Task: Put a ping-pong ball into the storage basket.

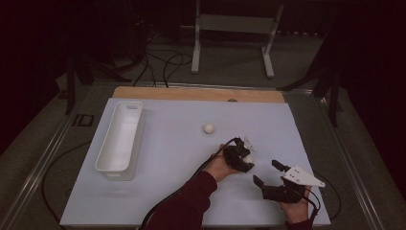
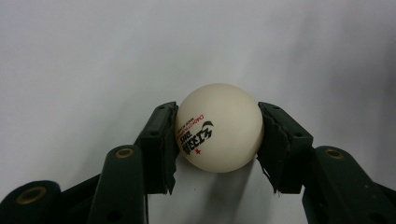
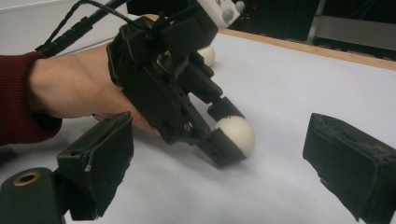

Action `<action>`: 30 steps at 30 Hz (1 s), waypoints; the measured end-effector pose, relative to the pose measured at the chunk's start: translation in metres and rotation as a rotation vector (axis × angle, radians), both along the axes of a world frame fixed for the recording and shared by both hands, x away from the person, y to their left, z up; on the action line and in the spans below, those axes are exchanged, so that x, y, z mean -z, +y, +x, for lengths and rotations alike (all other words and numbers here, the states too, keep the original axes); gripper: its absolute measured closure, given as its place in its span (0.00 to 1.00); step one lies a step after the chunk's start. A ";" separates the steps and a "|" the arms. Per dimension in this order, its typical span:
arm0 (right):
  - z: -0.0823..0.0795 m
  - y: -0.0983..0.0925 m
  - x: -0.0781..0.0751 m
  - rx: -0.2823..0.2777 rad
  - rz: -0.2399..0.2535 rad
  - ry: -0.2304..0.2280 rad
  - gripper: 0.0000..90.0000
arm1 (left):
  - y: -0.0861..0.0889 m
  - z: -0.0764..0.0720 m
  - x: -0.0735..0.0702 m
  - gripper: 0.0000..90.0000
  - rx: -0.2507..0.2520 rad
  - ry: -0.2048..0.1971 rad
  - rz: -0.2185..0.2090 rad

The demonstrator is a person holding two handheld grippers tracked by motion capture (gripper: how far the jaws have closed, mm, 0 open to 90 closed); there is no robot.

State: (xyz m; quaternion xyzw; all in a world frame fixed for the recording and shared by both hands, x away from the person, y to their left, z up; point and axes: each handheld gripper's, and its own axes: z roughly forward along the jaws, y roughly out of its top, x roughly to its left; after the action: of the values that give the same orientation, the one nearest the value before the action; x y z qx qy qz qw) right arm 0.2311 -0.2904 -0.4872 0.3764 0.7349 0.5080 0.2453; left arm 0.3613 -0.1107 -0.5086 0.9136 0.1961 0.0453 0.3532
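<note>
Nearest the high camera, a dark red sleeve (image 1: 184, 203) comes in from the bottom edge and ends in the person's left hand (image 1: 218, 167), which carries the left claw (image 1: 245, 160). Going left to right across the white tabletop (image 1: 167, 182): a long white tray (image 1: 119, 136) lies near the left edge, well apart from everything else; a loose white ball (image 1: 208, 128) rests alone near the middle, toward the far side; then comes the left claw, and last the right claw (image 1: 267, 173) near the front right corner.

In the left gripper view, the left claw (image 2: 217, 137) is pinching a white table-tennis ball (image 2: 218, 134) with black and red print, one pad pressed to each side. The ball sits low over the tabletop; whether it touches the surface cannot be told. The right gripper view shows the same ball (image 3: 236, 133) caught between the two black jaws, tilted down toward the surface.

The right claw (image 3: 217, 163) is spread wide with nothing between its jaws, just beside the left claw and pointing at it.
</note>
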 end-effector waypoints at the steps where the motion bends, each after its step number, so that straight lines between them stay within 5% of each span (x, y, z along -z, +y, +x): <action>1: 0.000 0.000 0.000 0.000 0.000 0.000 0.09 | 0.001 0.001 -0.001 0.56 -0.001 -0.002 0.002; 30: 0.000 -0.001 0.000 0.005 0.000 -0.003 0.09 | 0.028 -0.001 -0.037 0.57 -0.071 -0.056 -0.047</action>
State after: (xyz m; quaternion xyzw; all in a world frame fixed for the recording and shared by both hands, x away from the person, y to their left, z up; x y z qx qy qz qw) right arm 0.2312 -0.2910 -0.4875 0.3776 0.7335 0.5079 0.2478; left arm 0.3600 -0.0825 -0.4721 0.8959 0.2194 0.0786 0.3782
